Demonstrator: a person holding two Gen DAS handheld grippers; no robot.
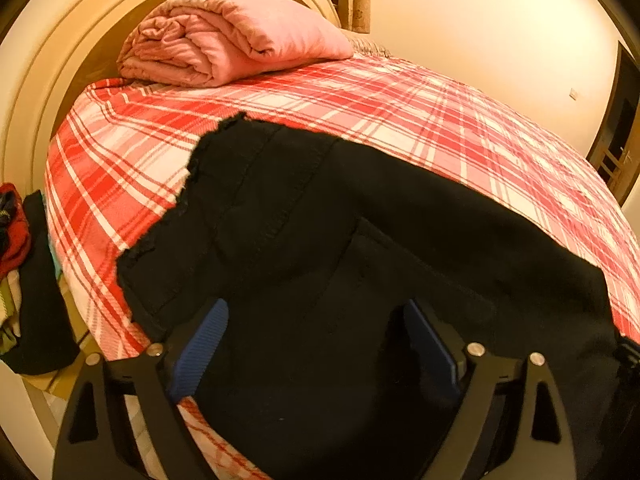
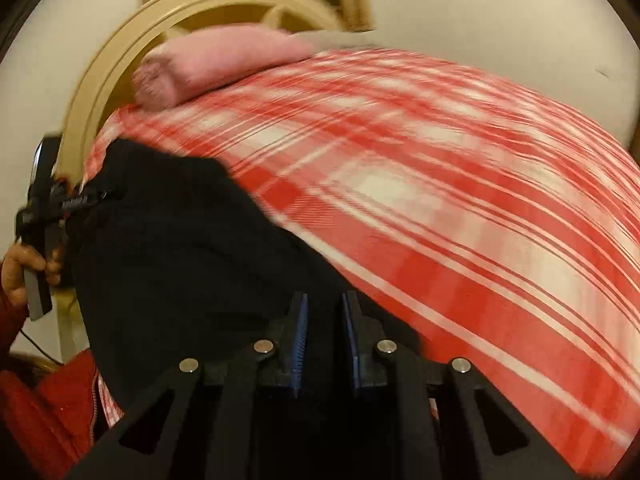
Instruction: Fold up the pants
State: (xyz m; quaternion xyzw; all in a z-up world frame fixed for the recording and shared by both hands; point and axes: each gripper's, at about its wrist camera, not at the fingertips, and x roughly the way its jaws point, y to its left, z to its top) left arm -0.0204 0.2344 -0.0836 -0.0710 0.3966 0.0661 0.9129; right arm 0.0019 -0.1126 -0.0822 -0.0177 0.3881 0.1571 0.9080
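Observation:
Black pants point(image 1: 320, 232) lie on a red and white plaid bed point(image 1: 440, 112), frayed hems toward the headboard. My left gripper point(image 1: 316, 320) is open, its blue pads wide apart over the black cloth near the bed's front edge. In the right wrist view, which is blurred by motion, my right gripper point(image 2: 324, 312) has its blue pads close together on a fold of the pants point(image 2: 180, 248). The left gripper point(image 2: 44, 216) and the hand that holds it show at the left edge.
A folded pink blanket point(image 1: 228, 36) lies at the head of the bed against the cream headboard point(image 1: 48, 52). A pile of clothes point(image 1: 20, 264) sits beside the bed at the left. A cream wall point(image 1: 500, 28) is behind.

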